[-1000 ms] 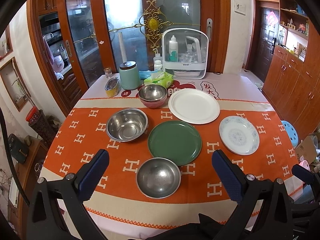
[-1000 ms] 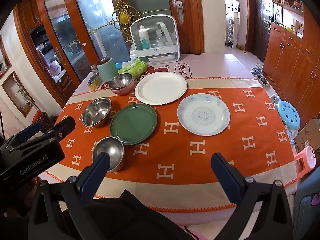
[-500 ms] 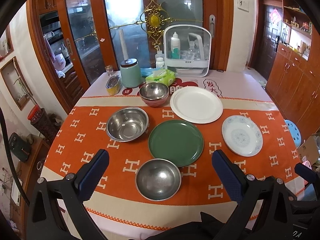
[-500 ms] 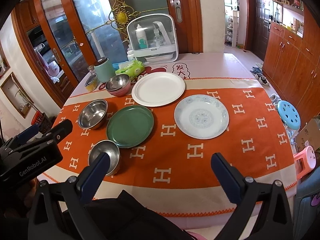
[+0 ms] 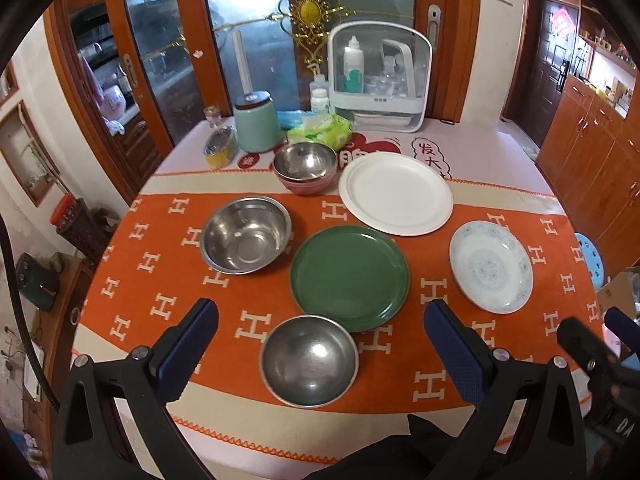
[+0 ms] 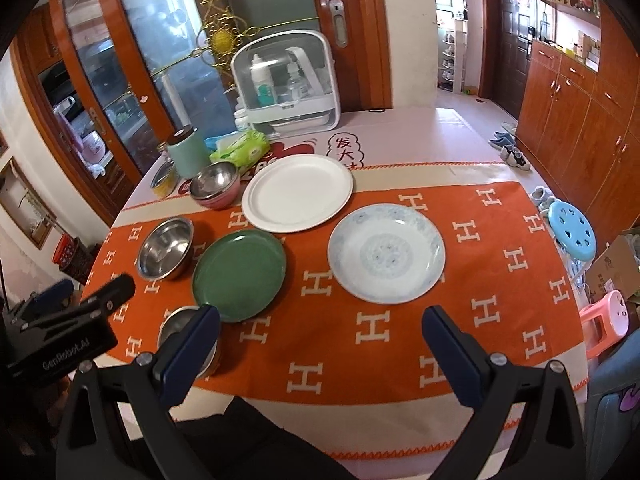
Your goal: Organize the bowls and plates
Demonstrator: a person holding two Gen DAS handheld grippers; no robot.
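On the orange cloth lie a green plate (image 5: 350, 276), a white plate (image 5: 395, 193) and a blue-patterned plate (image 5: 491, 266). A small steel bowl (image 5: 309, 360) sits at the near edge, a larger steel bowl (image 5: 246, 234) at the left, and a steel bowl nested in a pink bowl (image 5: 306, 168) behind. My left gripper (image 5: 320, 340) is open and empty above the small bowl. My right gripper (image 6: 320, 340) is open and empty, near the patterned plate (image 6: 386, 253); the green plate (image 6: 239, 274) and white plate (image 6: 297, 193) lie to its left.
At the table's back stand a mint canister (image 5: 256, 122), a wipes pack (image 5: 320, 128), a yellow tin (image 5: 219, 148) and a white storage case (image 5: 380, 80). A blue stool (image 6: 572, 236) and pink stool (image 6: 606, 316) stand to the right of the table.
Both grippers have moved forward and a little lower toward the table, so the dishes look larger. Nothing on the table has moved.
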